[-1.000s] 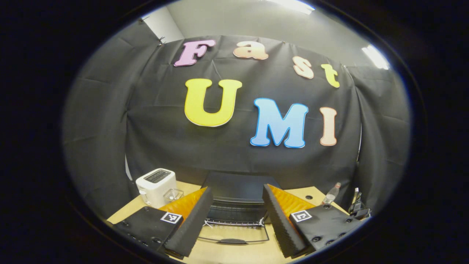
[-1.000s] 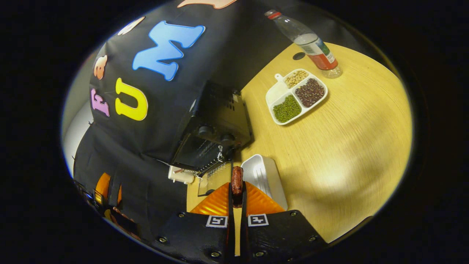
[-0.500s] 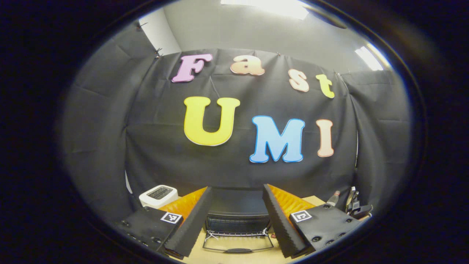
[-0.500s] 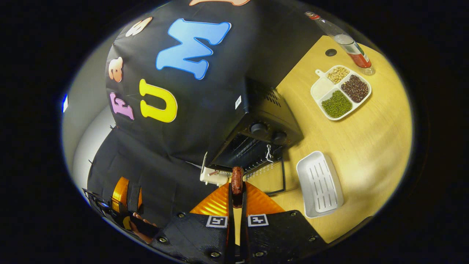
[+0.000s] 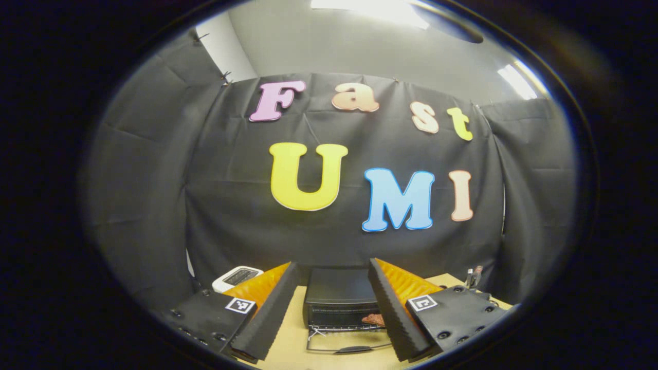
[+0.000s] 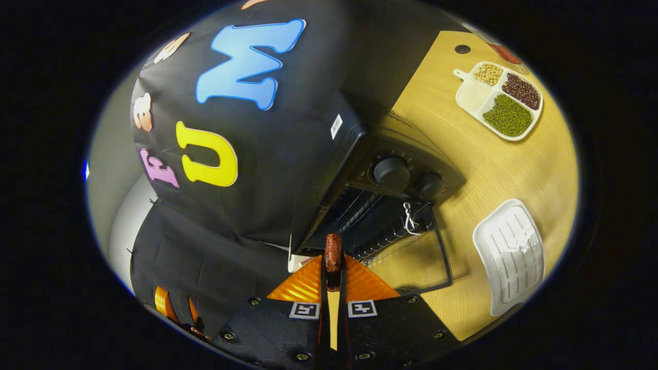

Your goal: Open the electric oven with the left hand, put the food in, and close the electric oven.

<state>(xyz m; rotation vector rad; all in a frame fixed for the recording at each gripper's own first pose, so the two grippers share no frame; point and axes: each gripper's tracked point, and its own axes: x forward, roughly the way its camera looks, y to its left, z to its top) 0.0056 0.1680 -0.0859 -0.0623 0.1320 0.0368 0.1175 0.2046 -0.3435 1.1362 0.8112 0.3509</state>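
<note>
The black electric oven (image 6: 390,169) stands on the wooden table with its glass door (image 6: 411,257) folded down flat. My right gripper (image 6: 333,267) is shut on a reddish-brown sausage (image 6: 333,249), held just in front of the oven's open mouth. In the left gripper view the oven (image 5: 339,293) sits farther off, seen between the fingers of my left gripper (image 5: 332,264), which is open and holds nothing. A reddish-brown piece (image 5: 372,318) shows at the oven's mouth there, and the lowered door (image 5: 349,347) lies in front.
An empty white ribbed tray (image 6: 509,254) lies right of the oven door. A divided plate of beans (image 6: 501,100) sits farther back on the table (image 6: 493,169). A white toaster (image 5: 237,276) stands left of the oven and a bottle (image 5: 475,275) at the right.
My right gripper has carried the sausage closer to the oven's open mouth. My left gripper has drawn back from the oven, which looks smaller and lower now.
</note>
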